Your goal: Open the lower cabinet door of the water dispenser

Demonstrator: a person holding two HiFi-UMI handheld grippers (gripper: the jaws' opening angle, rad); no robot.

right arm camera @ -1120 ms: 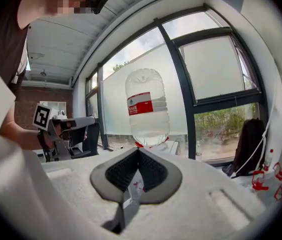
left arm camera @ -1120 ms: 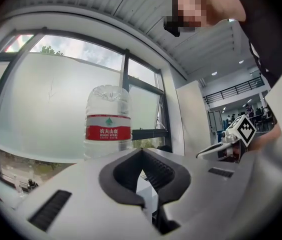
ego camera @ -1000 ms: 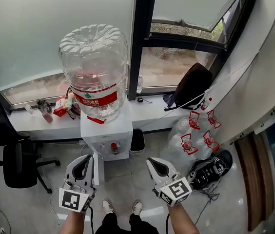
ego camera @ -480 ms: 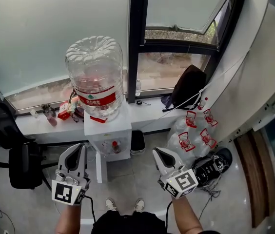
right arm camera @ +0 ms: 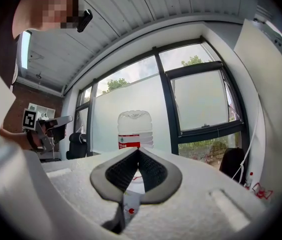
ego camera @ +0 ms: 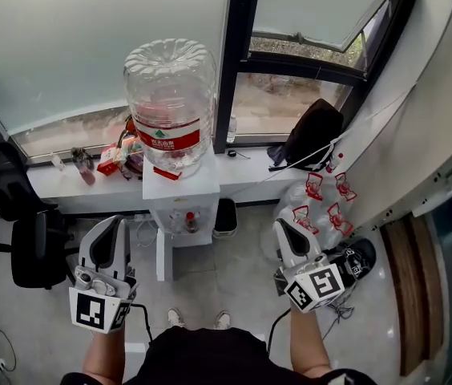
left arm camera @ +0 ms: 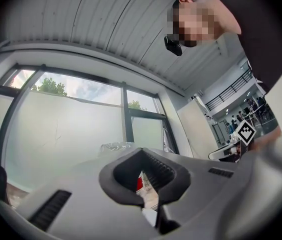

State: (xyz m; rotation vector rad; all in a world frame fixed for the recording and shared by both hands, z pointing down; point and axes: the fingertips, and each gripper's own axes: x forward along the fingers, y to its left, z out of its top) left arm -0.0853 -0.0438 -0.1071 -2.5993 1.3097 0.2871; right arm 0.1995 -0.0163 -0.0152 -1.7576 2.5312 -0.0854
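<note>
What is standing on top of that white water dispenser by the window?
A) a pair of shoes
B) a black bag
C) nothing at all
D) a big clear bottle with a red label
D: the head view shows a big clear bottle with a red label standing neck down on the white water dispenser, while the black bag lies further right on the window sill.

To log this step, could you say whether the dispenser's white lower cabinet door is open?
Open: the white lower cabinet door stands swung outward, seen edge-on.
</note>
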